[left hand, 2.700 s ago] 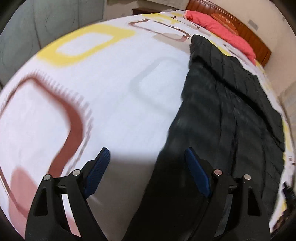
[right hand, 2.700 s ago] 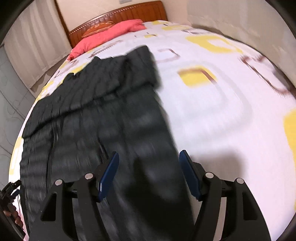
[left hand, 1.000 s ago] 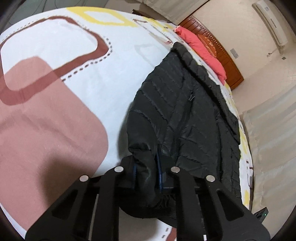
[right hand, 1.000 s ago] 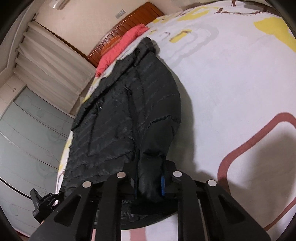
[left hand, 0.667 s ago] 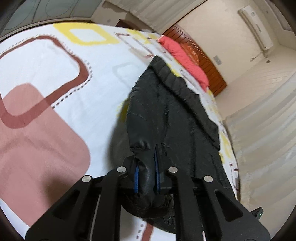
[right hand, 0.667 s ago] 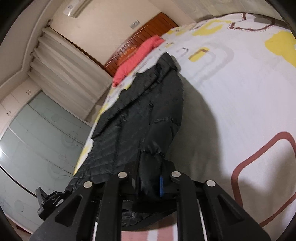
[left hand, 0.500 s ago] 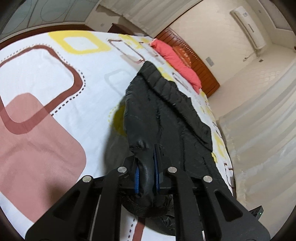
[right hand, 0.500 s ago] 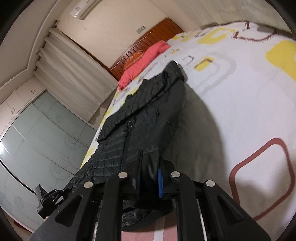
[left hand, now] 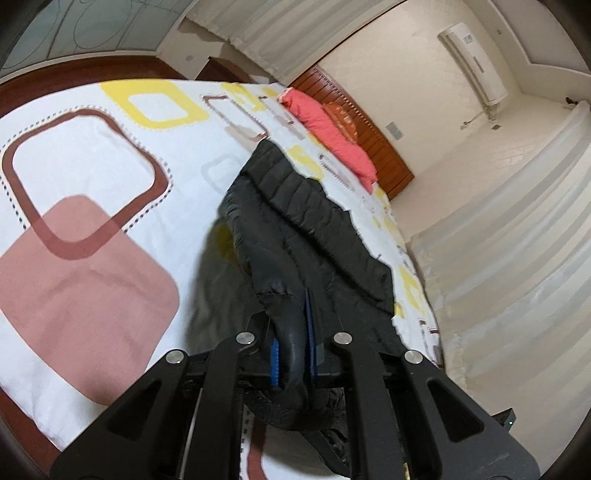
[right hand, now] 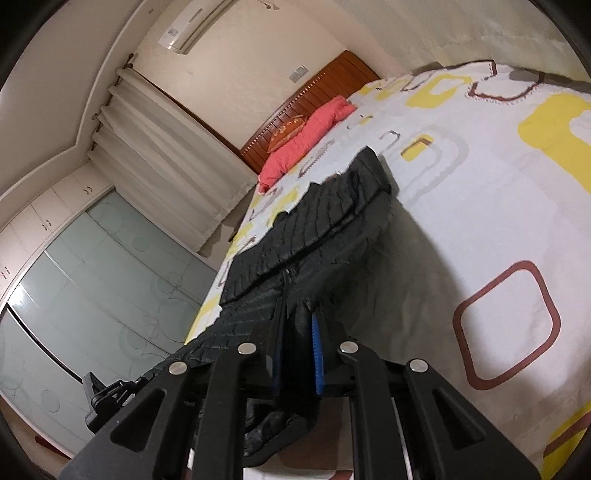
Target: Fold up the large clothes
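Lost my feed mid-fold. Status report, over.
Left gripper and right gripper both shut on black jacket, near end lifted off bed. Red pillow beyond, not in the way.

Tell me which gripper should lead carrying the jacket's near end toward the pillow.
Neither clearly: the left gripper and the right gripper are each shut on the black jacket at its lifted near end. Likely move both together toward the red pillow.

A white bedsheet [left hand: 110, 155] printed with yellow, brown and pink rounded squares covers the bed, with a coral-red pillow [left hand: 328, 125] at 1 o'clock against a wooden headboard [left hand: 369, 136]. Pale curtains [right hand: 166, 147] hang at 10 o'clock, above frosted-glass wardrobe doors [right hand: 92, 295]; an air conditioner [right hand: 195, 26] sits high at 11 o'clock.
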